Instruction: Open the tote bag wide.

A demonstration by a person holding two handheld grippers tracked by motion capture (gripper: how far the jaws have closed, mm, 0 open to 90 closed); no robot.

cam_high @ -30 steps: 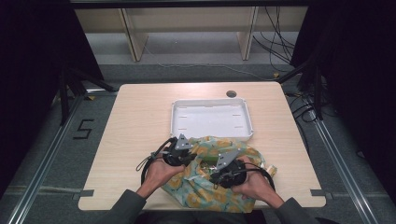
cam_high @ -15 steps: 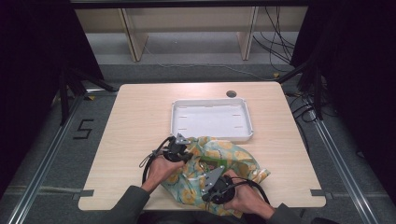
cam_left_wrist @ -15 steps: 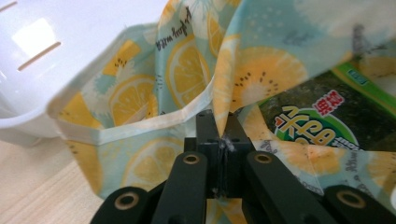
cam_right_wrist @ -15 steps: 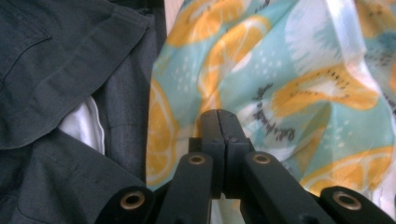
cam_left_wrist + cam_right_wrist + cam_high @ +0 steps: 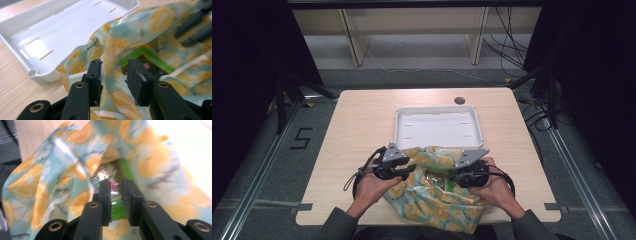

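The lemon-print bag (image 5: 439, 200) lay crumpled at the table's (image 5: 357, 125) near edge, at 6 o'clock from the white tray (image 5: 439, 127), its top edge touching the tray's near rim. Inside showed a green packet (image 5: 142, 56) (details blurred). The left gripper (image 5: 113, 75) had just been opening, jaws apart with bag fabric between them, unpinched. The right gripper (image 5: 116, 195), also just opening, stood slightly parted at the bag's mouth, gripping nothing.

Wooden table (image 5: 362, 125) with tray (image 5: 438, 111), patterned bag (image 5: 437, 205)

A white tray (image 5: 438, 128) sits on the wooden table (image 5: 357, 125)
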